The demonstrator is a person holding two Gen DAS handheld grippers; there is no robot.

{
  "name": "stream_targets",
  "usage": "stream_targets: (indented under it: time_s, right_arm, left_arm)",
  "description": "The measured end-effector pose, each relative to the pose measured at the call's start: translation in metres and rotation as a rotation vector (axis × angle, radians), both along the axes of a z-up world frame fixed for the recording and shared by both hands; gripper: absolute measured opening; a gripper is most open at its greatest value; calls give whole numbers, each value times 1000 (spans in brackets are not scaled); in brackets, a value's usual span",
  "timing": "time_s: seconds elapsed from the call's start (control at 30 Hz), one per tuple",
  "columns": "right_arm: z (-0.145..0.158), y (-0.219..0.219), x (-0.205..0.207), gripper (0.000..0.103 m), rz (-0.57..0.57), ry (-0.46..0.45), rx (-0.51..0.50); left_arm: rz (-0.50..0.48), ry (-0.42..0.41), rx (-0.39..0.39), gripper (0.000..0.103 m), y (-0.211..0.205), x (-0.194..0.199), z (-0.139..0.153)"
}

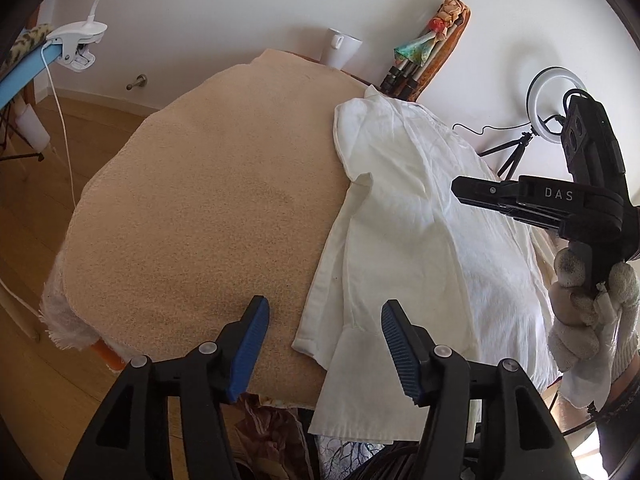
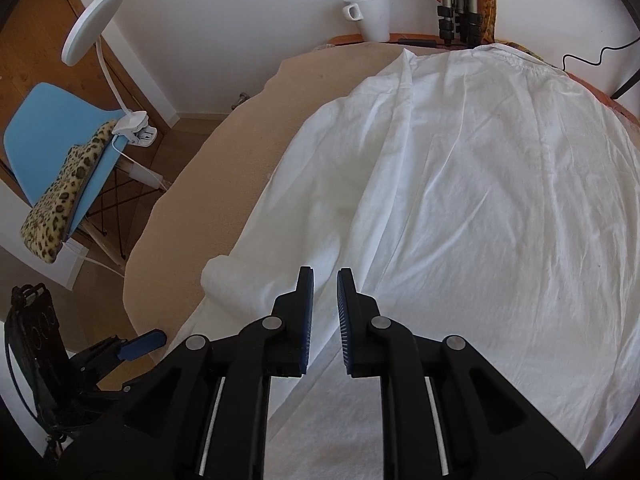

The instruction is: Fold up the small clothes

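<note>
From the left wrist view, your left hand-held gripper [image 1: 324, 346] stands wide open and empty, hovering over the near edge of the desk [image 1: 426, 74], which a beige towel [image 1: 208, 208] covers. The white shirt [image 1: 420, 240] lies spread on the right half of that towel, one sleeve [image 1: 352, 376] hanging off the near edge. Your right hand-held gripper [image 1: 456, 189] hovers over the shirt's right side.

From the right wrist view, your right hand-held gripper [image 2: 325, 312] has its jaws narrowly parted, holding nothing, just above the shirt [image 2: 460, 200]. The cloth looks thin, light and limp, so expect it to sag and wrinkle. Pinch a doubled seam, hem or cuff rather than a single flat layer.
</note>
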State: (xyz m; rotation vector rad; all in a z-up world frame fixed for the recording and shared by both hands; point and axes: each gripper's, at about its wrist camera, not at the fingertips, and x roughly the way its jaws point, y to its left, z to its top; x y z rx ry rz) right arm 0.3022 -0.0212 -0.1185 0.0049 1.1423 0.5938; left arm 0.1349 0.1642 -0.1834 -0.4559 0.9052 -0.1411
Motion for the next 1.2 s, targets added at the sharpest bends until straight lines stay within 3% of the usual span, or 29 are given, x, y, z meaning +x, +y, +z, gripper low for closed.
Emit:
stream_targets:
  time_s: [0.07,0.1,0.17,0.2,0.23,0.37,0.5,0.77,0.93,1.2]
  right_arm:
    - [-1,9,-2,25,33,32,30]
    - [-3,12,-3,33,44,45,38]
    - [-8,16,-2,41,43,49,25]
    - [-12,17,-1,42,37,54,21]
    - [-16,17,1,42,29,69,21]
    - [-35,8,10,42,-16,153,44]
    - [-37,1,15,42,-23,186,63]
    - [6,12,32,60,-12,132,97]
    - [20,49,40,60,53,83,23]
    - [1,91,41,58,105,46,-182]
  left_arm:
    - [-1,-5,-4,53,-2,-1,0]
    - [-7,0,-18,33,-1,-1,-1]
    - [-13,0,-29,24,-2,-2,-2]
    - [-20,-2,-40,11,-2,-2,-2]
    - [-32,-4,-66,5,-3,-3,-2]
    - [-33,-56,-127,3,-7,-13,8]
    - [-52,-106,-131,2,-18,-18,25]
    - [-98,-146,-127,1,-43,-16,43]
    - [-128,-153,-91,1,-63,-12,48]
    - [-184,-163,-63,0,-90,-13,54]
